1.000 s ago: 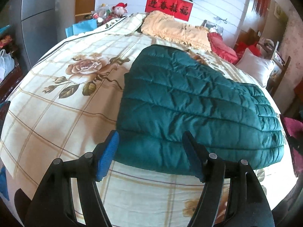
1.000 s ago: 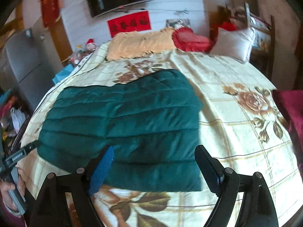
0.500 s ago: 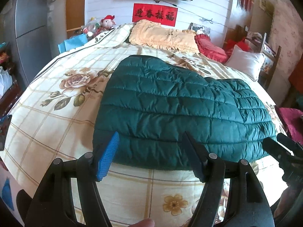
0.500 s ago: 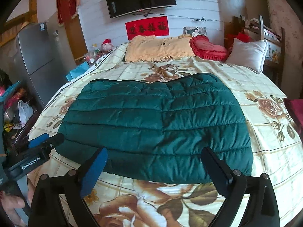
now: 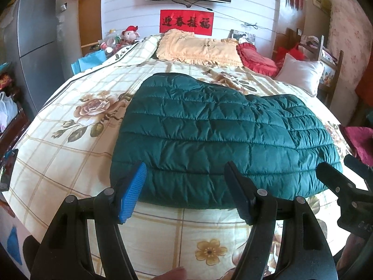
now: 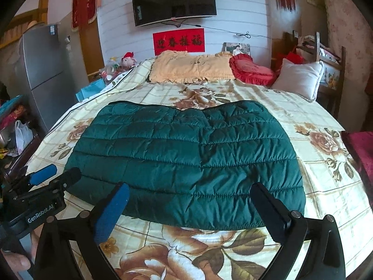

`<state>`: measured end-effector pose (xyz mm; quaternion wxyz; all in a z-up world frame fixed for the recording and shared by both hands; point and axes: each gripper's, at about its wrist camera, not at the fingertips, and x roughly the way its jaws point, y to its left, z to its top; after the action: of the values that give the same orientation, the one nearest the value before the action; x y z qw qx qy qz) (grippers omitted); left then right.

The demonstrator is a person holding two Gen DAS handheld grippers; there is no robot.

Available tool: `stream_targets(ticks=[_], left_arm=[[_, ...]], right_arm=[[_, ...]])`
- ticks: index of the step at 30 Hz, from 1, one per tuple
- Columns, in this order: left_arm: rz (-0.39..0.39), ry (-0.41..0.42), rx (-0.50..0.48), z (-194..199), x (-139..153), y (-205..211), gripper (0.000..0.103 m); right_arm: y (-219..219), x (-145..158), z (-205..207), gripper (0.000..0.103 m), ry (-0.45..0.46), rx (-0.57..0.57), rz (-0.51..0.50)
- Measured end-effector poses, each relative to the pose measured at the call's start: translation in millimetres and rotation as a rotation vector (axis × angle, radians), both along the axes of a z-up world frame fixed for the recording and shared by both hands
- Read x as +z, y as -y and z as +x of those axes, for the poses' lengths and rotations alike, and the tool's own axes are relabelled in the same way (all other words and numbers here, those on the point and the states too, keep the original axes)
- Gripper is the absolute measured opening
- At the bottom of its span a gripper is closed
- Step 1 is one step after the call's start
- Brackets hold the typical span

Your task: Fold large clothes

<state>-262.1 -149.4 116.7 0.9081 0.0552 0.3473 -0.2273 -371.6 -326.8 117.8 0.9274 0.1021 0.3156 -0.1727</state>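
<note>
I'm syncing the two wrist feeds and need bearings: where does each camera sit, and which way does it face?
Left wrist: on the left gripper, at the bed's foot, facing the headboard wall over the green quilted jacket; its own open fingers show, the right gripper at right.
Right wrist: on the right gripper, same direction; own open fingers, the left gripper at left.
Shared: jacket, floral bedspread, TV.

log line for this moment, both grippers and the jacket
left gripper: open, empty | right gripper: open, empty | green quilted jacket: folded flat on bed | contact: none
</note>
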Motion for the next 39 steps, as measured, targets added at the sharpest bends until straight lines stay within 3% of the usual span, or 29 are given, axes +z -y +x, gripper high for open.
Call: stream_targets(ticks=[39], left_arm=[[0.014,-0.02,-0.012,2.5,-9.2,7.8,0.07]], right_arm=[[9.9,-7.1,4.5,0.103,-0.01,-0.008,0.047]])
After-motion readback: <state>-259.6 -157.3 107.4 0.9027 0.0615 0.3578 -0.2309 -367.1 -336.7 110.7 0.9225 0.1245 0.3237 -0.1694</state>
